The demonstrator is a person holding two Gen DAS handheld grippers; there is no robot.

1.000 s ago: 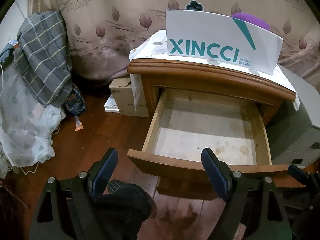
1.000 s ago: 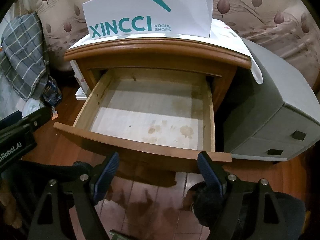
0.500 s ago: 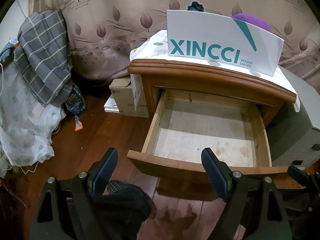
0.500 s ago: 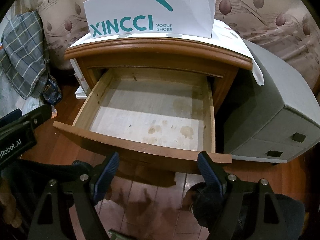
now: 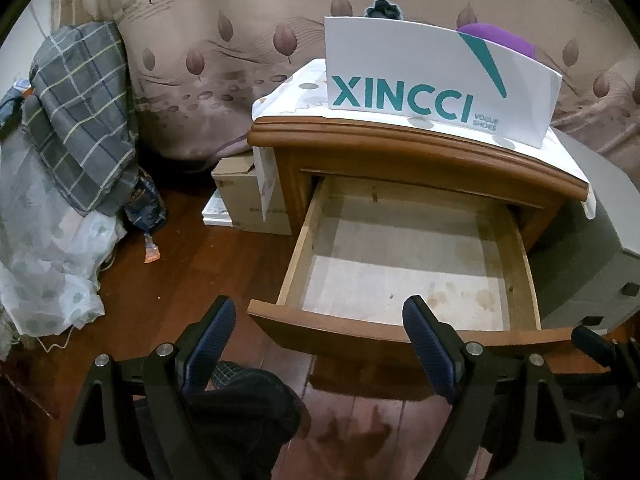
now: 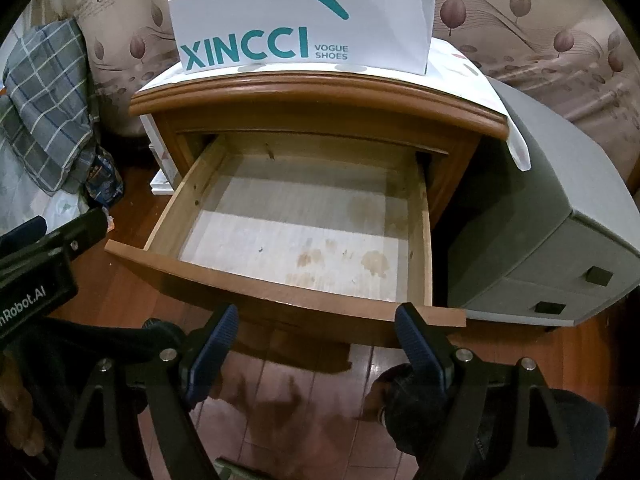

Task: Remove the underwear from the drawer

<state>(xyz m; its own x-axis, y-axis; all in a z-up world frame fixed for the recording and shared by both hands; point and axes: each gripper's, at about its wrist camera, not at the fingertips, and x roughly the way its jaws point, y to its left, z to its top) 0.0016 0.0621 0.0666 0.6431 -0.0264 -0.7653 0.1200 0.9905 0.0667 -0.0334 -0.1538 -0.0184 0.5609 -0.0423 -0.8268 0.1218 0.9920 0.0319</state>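
— Drawer (image 6: 416, 240) pulled fully out of wooden nightstand (image 6: 320, 100), front rim nearest, bare stained floor inside, walls clear on all sides
— Underwear?
— None visible in drawer; purple fabric (image 5: 500, 40) and dark fabric (image 5: 382, 9) behind white XINCCI shoe box (image 5: 420, 76) on nightstand top, cannot tell if underwear
— Left gripper (image 5: 316, 344)?
— Spread wide, holding nothing, hovering over front-left corner of drawer rim, not touching
— Right gripper (image 6: 316, 340)?
— Spread wide too, holding nothing, just before front rim, above dark wooden floor (image 6: 280, 400)
— Surroundings?
— Grey cabinet (image 6: 560, 240) tight against right side of nightstand; cardboard box (image 5: 248, 200) at left; plaid cloth (image 5: 84, 112) over a pile further left; leaf-patterned curtain (image 5: 240, 40) behind
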